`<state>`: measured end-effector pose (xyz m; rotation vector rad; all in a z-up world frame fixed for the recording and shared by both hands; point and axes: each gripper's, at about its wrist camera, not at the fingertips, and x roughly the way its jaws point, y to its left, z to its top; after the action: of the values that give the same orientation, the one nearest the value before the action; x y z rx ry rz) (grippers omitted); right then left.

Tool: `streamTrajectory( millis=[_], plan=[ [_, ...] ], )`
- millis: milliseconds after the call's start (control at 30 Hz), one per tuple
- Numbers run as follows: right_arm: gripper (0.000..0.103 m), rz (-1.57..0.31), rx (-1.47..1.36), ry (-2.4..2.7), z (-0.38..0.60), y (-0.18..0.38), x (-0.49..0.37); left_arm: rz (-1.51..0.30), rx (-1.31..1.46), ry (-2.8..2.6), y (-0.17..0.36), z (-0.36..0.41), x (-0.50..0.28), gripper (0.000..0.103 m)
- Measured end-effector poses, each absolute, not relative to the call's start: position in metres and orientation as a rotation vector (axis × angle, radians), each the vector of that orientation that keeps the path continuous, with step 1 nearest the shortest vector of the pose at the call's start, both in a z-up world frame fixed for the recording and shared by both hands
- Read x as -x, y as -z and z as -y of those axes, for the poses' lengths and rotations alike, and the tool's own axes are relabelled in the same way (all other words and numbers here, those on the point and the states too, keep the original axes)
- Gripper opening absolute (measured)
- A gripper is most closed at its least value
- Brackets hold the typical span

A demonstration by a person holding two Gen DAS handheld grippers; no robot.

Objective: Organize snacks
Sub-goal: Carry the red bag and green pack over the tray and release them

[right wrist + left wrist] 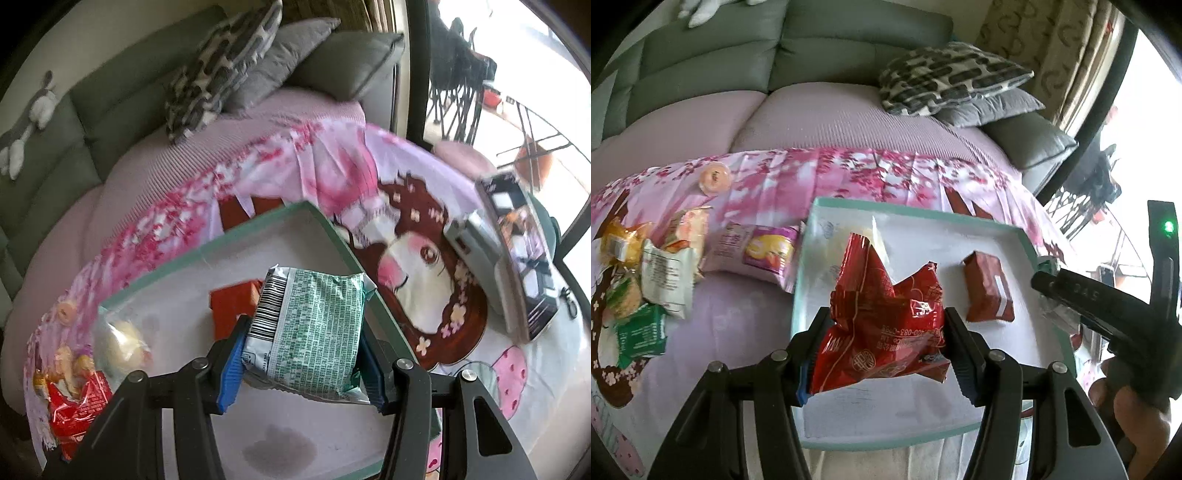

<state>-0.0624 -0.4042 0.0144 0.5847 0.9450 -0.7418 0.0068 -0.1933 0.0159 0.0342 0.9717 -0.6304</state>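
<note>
Left gripper [882, 332] is closed on a crumpled red snack packet [882, 317], held above the white tray [960, 236]. Right gripper [301, 354] clamps a green-printed snack packet [314, 332] over the same tray's right side. A small red-brown packet [988, 293] lies on the tray floor. Loose snacks [665, 266] sit left of the tray on the pink cloth [849, 173].
</note>
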Motion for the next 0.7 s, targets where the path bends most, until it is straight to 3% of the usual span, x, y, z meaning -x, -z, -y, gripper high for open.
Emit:
streamTrajectory(
  millis=[567, 700],
  plan=[
    [0.057, -1.015, -0.638, 0.745, 0.413, 0.006, 0.063, -1.029, -0.087, 0.646, 0.012, 0.210, -0.008, 0.062],
    [0.058, -1.023, -0.626, 0.736, 0.410, 0.006, 0.061, -1.028, -0.093, 0.632, 0.012, 0.210, -0.009, 0.075]
  ],
)
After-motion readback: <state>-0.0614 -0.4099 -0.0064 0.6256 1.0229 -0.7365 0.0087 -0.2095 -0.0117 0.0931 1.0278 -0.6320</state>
